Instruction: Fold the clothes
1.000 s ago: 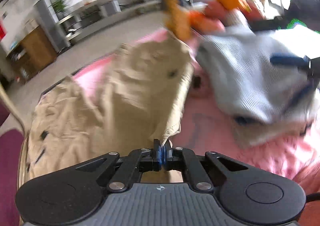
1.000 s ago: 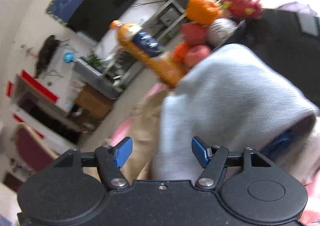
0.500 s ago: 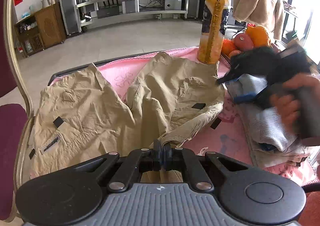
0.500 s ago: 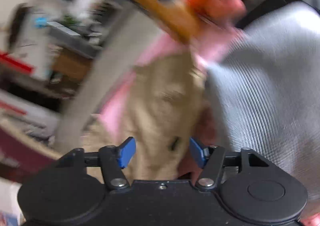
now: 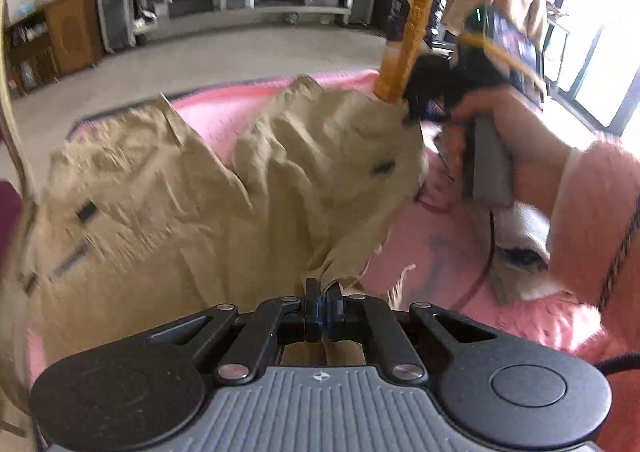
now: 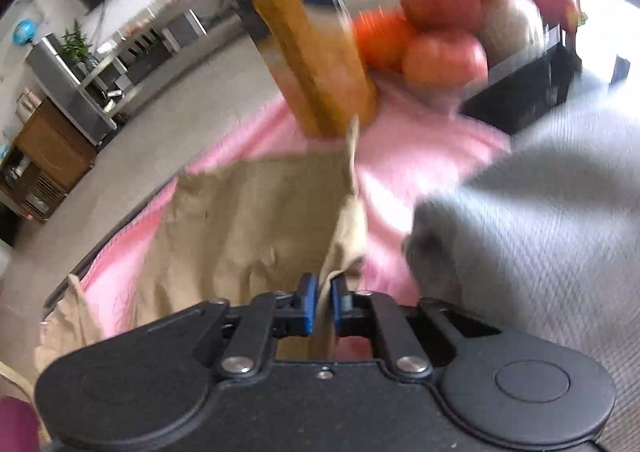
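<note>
Khaki trousers (image 5: 160, 192) lie spread and creased on the pink table cover (image 5: 424, 236). My left gripper (image 5: 322, 302) is shut on a near hem of one leg, and the cloth rises from its pads. The right gripper (image 6: 323, 302) is shut on the trousers (image 6: 248, 212) at their far right edge, with a fold pinched between its blue pads (image 6: 308, 304). In the left wrist view that gripper (image 5: 416, 108) sits at the trousers' far corner, held by a hand (image 5: 512, 132) in a pink sleeve.
A tall orange juice bottle (image 5: 412, 32) stands right behind the trousers' far corner. Behind it is a pile of fruit (image 6: 444, 28). A folded grey knit garment (image 6: 540, 220) lies to the right on the pink cover (image 6: 420, 156). A maroon chair (image 5: 8, 212) is at the left.
The right gripper left the grey knit garment, swung left to the trousers' far corner and shut on the cloth. The left gripper kept its grip and shifted, and the leg is lifted and bunched.
</note>
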Demonstrator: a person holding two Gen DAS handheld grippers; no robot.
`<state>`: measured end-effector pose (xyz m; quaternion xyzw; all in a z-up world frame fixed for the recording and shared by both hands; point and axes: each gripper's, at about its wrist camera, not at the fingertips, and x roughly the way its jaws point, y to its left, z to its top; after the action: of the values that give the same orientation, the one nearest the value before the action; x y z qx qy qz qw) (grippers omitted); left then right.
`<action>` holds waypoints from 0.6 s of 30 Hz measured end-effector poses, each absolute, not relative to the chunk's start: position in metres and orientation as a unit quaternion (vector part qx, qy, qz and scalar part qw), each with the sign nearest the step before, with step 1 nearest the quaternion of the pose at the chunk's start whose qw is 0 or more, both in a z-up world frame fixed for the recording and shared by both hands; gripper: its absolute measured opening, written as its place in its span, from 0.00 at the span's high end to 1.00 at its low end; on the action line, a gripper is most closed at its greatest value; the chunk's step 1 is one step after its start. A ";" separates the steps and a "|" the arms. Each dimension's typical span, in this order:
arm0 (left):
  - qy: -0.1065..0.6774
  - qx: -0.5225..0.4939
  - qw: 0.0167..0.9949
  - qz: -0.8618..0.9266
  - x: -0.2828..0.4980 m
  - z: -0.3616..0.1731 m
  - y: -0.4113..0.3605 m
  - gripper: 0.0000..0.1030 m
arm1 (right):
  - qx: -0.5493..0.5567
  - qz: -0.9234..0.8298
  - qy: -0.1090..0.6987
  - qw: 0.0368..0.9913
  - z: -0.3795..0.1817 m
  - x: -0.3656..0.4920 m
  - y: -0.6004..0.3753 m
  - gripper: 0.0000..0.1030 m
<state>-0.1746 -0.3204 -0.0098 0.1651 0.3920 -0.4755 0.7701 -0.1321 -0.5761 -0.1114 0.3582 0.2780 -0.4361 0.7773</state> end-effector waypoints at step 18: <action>0.449 -0.014 0.772 -0.450 -0.108 0.000 -0.165 0.97 | 0.048 -0.303 0.298 0.904 0.012 0.095 -0.352 0.98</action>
<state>-0.1082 -0.1650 -0.0001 -0.0144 0.4487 -0.4495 0.7722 0.0952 -0.3518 0.0121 0.0475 0.2980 -0.3032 0.9039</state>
